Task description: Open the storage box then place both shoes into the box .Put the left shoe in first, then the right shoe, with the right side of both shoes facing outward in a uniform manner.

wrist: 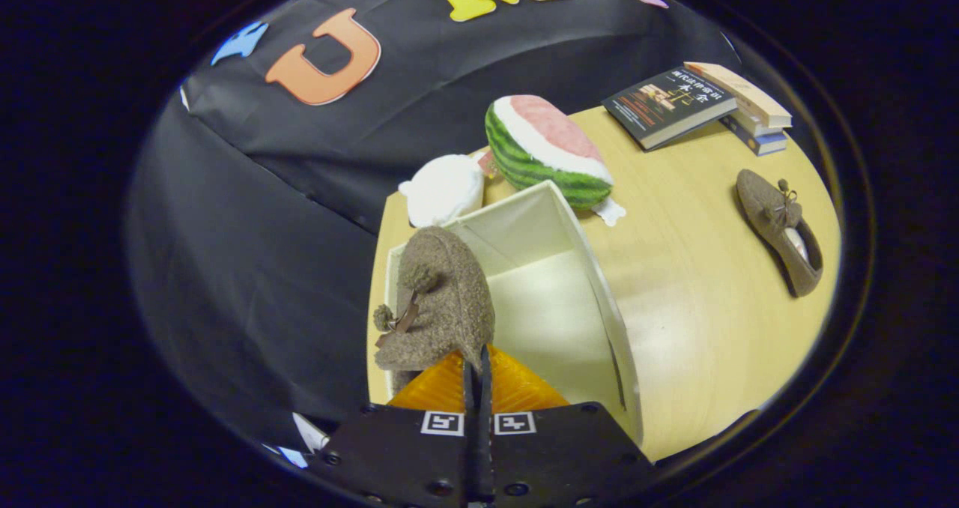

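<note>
— So where's the first shoe [438, 298] now?

— Hanging over the open box [554, 306], toe up, at the box's near-left corner. The gripper [477, 377] has its fingers nearly together, pinching what looks like the rim at the heel; I can't see the pinch itself clearly, the shoe's body hides part of it.

— Will that hold?

— I'd guess so. It looks like a light felt slipper, soft and floppy, with a little bow and pompoms on the front. A thin rim is the sensible place to take it; the body would just squash. It may swing or fold as it goes down, though.

— And the box?

— White, thin-walled, probably fabric or card, lid already out of the way. Light enough to slide if nudged.

— The other shoe [779, 227]?

— Lying on the table [697, 283], well to the right of the box. Behind the box sit a watermelon cushion [547, 152] and a white plush thing [443, 189]; some books [700, 103] further right.
</note>
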